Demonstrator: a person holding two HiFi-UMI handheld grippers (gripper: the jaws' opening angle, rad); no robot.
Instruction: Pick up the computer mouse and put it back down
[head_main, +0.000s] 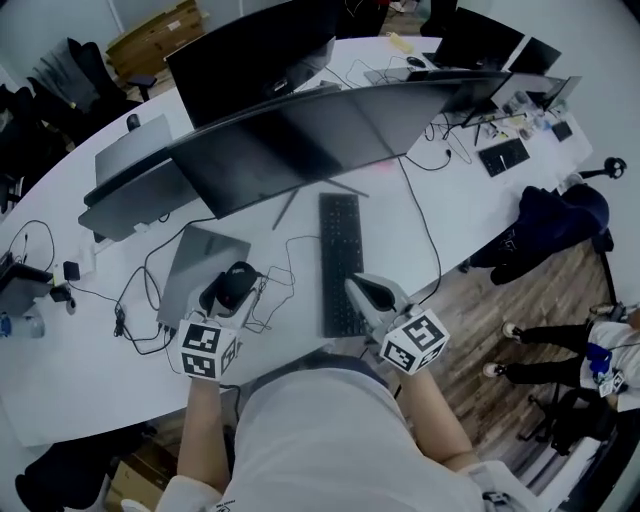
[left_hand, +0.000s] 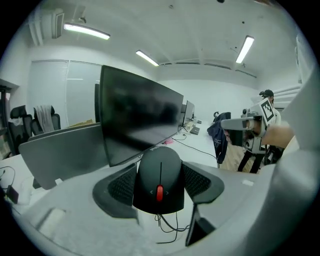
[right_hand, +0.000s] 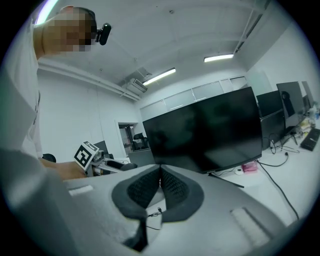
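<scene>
Pinching the computer mouse (left_hand: 160, 176) between our left gripper's (head_main: 236, 288) jaws, we held it lower left of the head view: black, domed, red scroll wheel, thin cord dangling. Our right gripper's (right_hand: 160, 170) jaws pressed together.

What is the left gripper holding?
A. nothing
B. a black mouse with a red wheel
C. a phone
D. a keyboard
B: the black mouse, red wheel on top, sits clamped between the fingers of the left gripper.
</scene>
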